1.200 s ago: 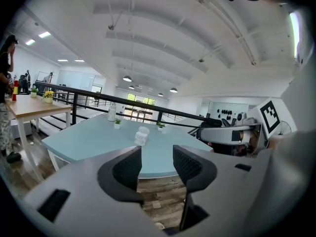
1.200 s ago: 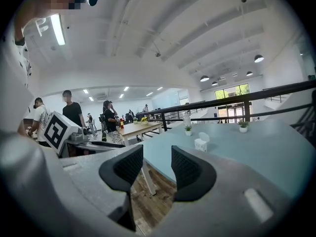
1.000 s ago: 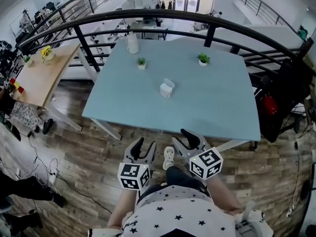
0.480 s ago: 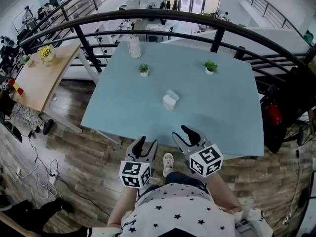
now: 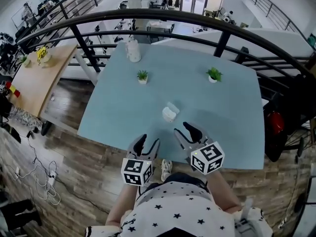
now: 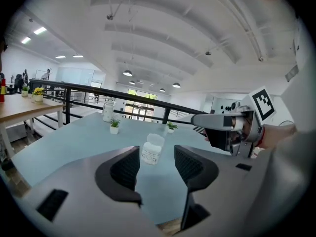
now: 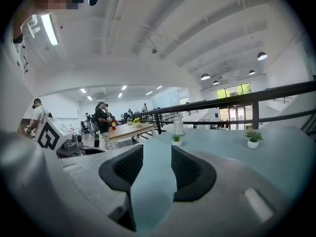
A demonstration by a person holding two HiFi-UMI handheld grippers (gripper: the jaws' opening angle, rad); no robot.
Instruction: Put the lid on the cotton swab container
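Both sets of jaws are apart with nothing in them; my left gripper (image 5: 147, 141) just opened a touch wider. My right gripper (image 5: 183, 131) sits beside it at the counter (image 5: 227, 112) edge. The cotton swab container (image 5: 169, 115) sits mid-counter, straight ahead of my left jaws, with the lid (image 5: 173, 106) just behind it.

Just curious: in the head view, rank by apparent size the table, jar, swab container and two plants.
Table, largest by far.
Jar and container: about alike, no ranking.
Left plant and right plant: smallest, about alike.
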